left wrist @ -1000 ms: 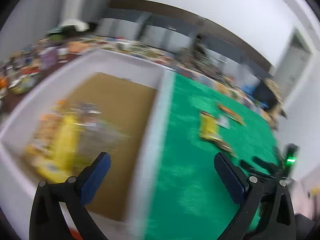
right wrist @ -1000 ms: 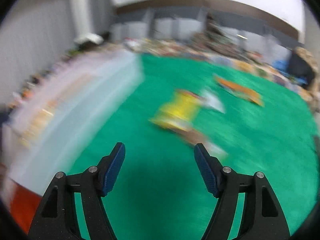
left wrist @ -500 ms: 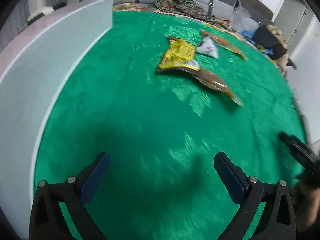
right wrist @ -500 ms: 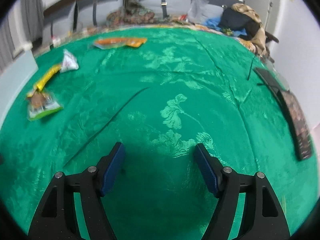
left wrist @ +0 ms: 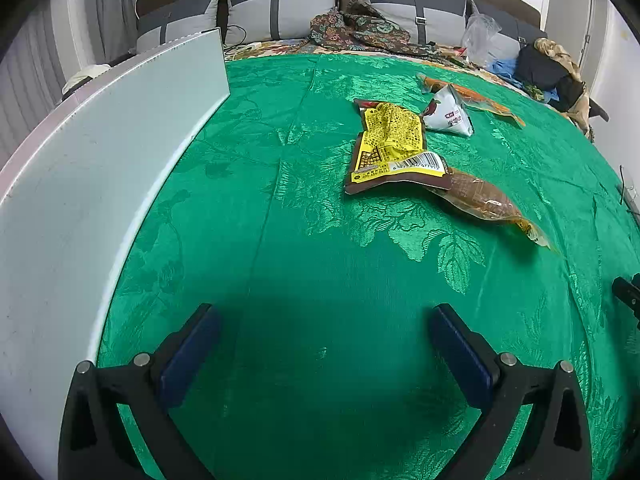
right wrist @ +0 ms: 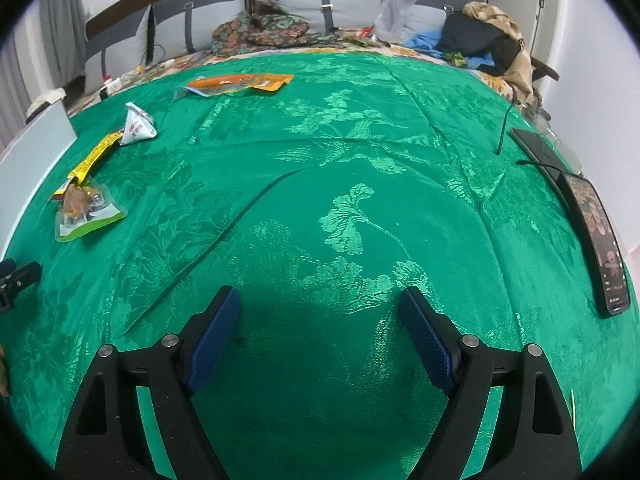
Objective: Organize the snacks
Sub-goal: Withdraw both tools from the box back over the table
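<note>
A big green cloth (left wrist: 304,216) with a leafy pattern covers the whole top, and everything lies on it. At its far edge sit grey cushions (left wrist: 280,8) with a heap of flowery fabric (left wrist: 360,32) in front of them. Along the left side stands a tall white box wall (left wrist: 100,152); you cannot see inside it from here. The left gripper (left wrist: 320,344) points down at bare cloth with its blue pads spread wide and nothing between them. The right gripper (right wrist: 320,328) hangs over bare cloth too; its jaws have just been opening wider, and nothing is between them either. On the right edge of the cloth lies a long dark phone (right wrist: 600,236) with a lit screen. The snacks are all out on the cloth, well ahead of the left gripper and not in the box. The yellow snack bag (left wrist: 394,144) is the biggest, and its corner lies over a clear pack with something brown inside (left wrist: 484,200). Behind them is a long orange packet (left wrist: 476,98). The small white triangle pack (left wrist: 450,114) sits just beside the yellow bag, touching its far corner.
</note>
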### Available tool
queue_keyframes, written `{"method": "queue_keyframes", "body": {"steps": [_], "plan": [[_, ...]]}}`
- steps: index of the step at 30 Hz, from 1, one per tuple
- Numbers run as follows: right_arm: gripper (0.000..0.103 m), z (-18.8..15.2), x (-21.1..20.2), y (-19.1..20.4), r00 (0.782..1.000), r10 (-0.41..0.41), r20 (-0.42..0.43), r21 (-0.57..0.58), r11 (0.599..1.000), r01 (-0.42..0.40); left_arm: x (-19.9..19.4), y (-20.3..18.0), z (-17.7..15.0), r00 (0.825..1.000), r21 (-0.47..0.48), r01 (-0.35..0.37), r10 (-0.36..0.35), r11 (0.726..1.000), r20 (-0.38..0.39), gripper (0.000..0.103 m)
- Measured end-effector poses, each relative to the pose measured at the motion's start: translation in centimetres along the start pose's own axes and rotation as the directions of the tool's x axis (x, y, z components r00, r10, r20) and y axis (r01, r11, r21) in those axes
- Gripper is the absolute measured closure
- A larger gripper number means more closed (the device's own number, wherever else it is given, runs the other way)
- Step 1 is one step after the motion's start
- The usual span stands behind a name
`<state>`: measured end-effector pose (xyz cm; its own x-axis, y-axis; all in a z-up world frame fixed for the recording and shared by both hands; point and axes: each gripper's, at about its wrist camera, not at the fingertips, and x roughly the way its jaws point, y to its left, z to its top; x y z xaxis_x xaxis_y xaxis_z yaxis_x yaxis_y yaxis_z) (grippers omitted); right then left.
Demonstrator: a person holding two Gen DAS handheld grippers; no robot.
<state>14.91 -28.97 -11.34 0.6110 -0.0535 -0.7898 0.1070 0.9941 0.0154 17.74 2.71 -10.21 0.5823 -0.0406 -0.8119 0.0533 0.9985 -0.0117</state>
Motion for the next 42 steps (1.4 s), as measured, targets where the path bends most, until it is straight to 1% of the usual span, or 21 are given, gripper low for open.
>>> {"method": "queue_keyframes", "body": {"steps": [34,36,38,39,42], "plan": [[0.016,-0.2,-0.1,0.2,1.0,0.002,0.001,0.0,1.0,-0.002,0.1,-0.1,0.2,1.0,0.0,0.0,0.0,1.0,-0.001,0.0],[0.016,-0.2,-0.1,0.2,1.0,0.002,0.001,0.0,1.0,-0.002,0.1,-0.2,0.2,1.0,0.033,0.011,-0.011,0.999,-0.009,0.0],[0.016,-0.2,0.0,0.2,1.0,0.002,0.001,0.0,1.0,-0.002,0.2,0.4,0.4,0.999,0.078,0.033,-0.032,0.996,-0.022,0.0],[0.016,-0.2,0.0,0.2,1.0,0.002,0.001,0.0,1.0,-0.002,0.1,0.9,0.5,0.999,0.084,0.036,-0.034,0.996,-0.021,0.0],[0.015,-0.2,0.0,0.2,1.0,0.005,0.0,0.0,1.0,-0.005,0.1,2.7,0.3,0.999,0.049,0.041,-0.041,0.998,-0.005,0.0]]}}
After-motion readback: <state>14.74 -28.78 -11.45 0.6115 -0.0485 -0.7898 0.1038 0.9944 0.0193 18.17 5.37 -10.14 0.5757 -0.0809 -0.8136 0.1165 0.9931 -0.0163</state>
